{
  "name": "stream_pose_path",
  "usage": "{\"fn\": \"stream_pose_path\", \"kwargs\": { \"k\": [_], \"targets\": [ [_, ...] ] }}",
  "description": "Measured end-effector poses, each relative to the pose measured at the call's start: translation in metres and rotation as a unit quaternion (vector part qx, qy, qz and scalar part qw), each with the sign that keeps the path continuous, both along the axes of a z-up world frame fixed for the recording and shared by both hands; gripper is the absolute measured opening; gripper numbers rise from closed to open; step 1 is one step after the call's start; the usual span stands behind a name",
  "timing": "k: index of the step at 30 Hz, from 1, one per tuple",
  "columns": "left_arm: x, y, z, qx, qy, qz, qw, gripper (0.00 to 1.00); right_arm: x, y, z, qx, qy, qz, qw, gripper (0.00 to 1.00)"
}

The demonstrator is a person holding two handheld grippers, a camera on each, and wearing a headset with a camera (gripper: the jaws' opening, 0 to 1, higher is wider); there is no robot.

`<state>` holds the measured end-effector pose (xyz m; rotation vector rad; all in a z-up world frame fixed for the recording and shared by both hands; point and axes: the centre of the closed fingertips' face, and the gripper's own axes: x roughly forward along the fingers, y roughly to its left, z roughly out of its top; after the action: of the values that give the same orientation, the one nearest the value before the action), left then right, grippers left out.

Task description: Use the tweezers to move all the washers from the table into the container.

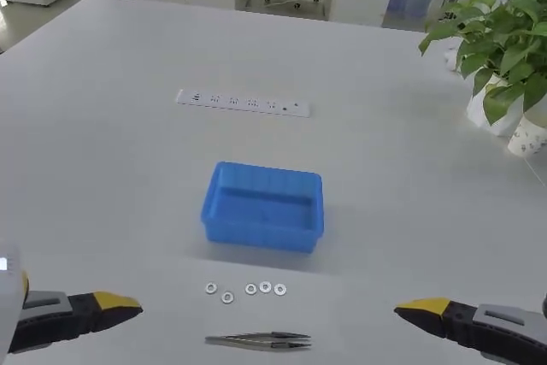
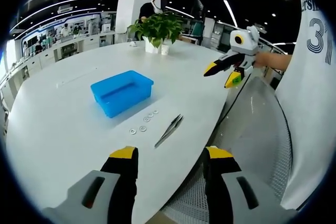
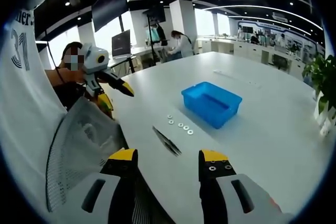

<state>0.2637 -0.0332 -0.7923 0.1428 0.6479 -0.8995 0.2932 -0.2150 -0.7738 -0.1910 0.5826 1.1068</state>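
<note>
Five washers (image 1: 250, 289) lie in a loose row on the white bench (image 1: 102, 177), just in front of the blue container (image 1: 256, 233) and not touching it. The tweezers (image 1: 258, 342) rest flat on the bench nearer the person, just beside the washers, with nothing touching them. The left tongs (image 2: 170, 155) and the right tongs (image 3: 168, 155) hover low at either side of the tweezers and well apart from them, each with its yellow-tipped jaws spread and holding nothing. Beyond the container lies a white power strip (image 1: 243, 102). A potted plant (image 1: 504, 40) stands at the bench's far right.
</note>
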Motion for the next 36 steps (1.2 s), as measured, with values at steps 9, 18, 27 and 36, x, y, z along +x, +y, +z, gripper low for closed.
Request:
{"fn": "stream_pose_path", "kwargs": {
  "k": [9,18,27,36],
  "targets": [
    [0.001,-0.004,-0.005,-0.006,-0.001,0.002,1.0000,0.54,-0.002,0.000,-0.005,-0.008,0.004,0.004,1.0000,0.47],
    [0.009,-0.015,-0.011,-0.019,-0.011,0.000,0.9998,0.51,0.002,0.005,-0.014,-0.018,0.009,0.012,0.9997,0.46],
    [0.024,-0.022,-0.024,-0.008,-0.012,-0.013,0.9998,0.46,0.016,0.023,-0.025,-0.037,0.002,0.039,0.9986,0.44],
    [0.034,-0.035,-0.051,0.010,0.009,-0.052,0.9986,0.47,0.021,0.057,-0.047,-0.068,-0.004,0.097,0.9929,0.42]
  ]
}}
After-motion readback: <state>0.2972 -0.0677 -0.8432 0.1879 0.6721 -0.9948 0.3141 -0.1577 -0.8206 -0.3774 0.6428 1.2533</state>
